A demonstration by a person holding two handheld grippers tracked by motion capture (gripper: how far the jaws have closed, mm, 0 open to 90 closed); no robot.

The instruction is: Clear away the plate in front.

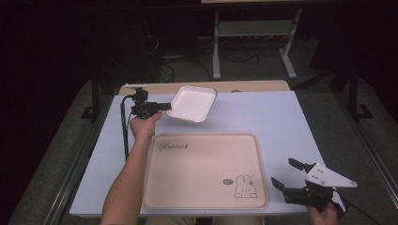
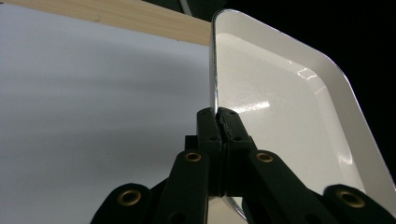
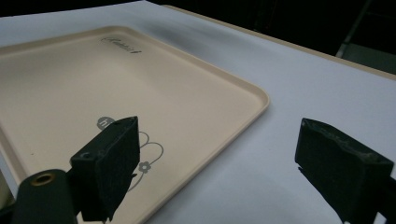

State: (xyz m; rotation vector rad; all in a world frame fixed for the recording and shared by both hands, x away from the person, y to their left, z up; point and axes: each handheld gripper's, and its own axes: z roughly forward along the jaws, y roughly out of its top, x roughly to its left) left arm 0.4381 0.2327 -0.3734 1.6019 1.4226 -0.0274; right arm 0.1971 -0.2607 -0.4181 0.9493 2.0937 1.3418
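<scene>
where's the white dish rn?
High view: the white dish sits at far left-centre, tilted, its rim pinched by the left claw, just beyond the beige tray.

A white-topped desk (image 1: 272,122) with a wooden far edge stood on grey floor (image 1: 328,117). Behind it, white frame legs (image 1: 217,47) and cables (image 1: 234,54) sat in shadow.
</scene>
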